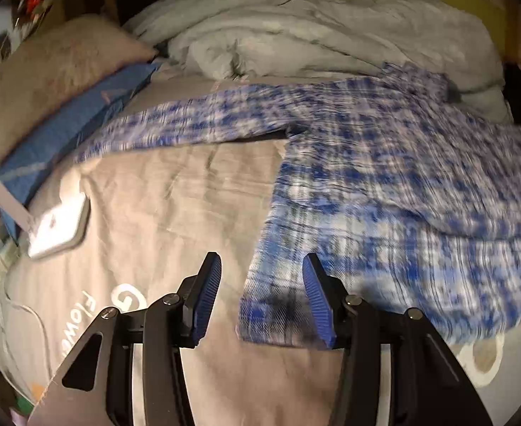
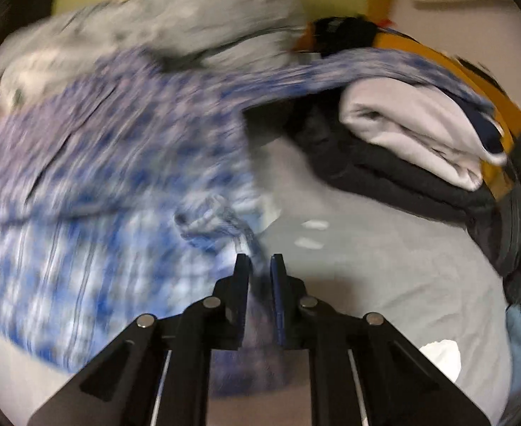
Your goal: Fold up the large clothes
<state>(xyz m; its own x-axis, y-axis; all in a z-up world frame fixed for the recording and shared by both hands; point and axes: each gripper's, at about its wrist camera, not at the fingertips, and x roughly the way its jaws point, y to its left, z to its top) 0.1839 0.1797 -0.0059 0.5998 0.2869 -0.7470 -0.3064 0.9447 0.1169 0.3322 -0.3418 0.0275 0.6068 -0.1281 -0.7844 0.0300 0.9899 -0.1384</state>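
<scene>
Plaid shirt (image 1: 384,177) lies spread across the bed (image 1: 175,191), one sleeve stretched toward the pillow (image 1: 47,74). Left gripper (image 1: 262,294) hovers at its hem, fingers wide apart and empty; right gripper (image 2: 260,294) has its fingers pinched on shirt fabric.

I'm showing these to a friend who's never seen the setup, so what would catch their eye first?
Most likely the blue plaid shirt, spread across the bed's right half with one sleeve reaching left. The right gripper is shut on a bunch of its fabric, while the left gripper hangs open over the shirt's near corner. Next, the stack of folded clothes at the bed's right and the white phone at its left.
</scene>
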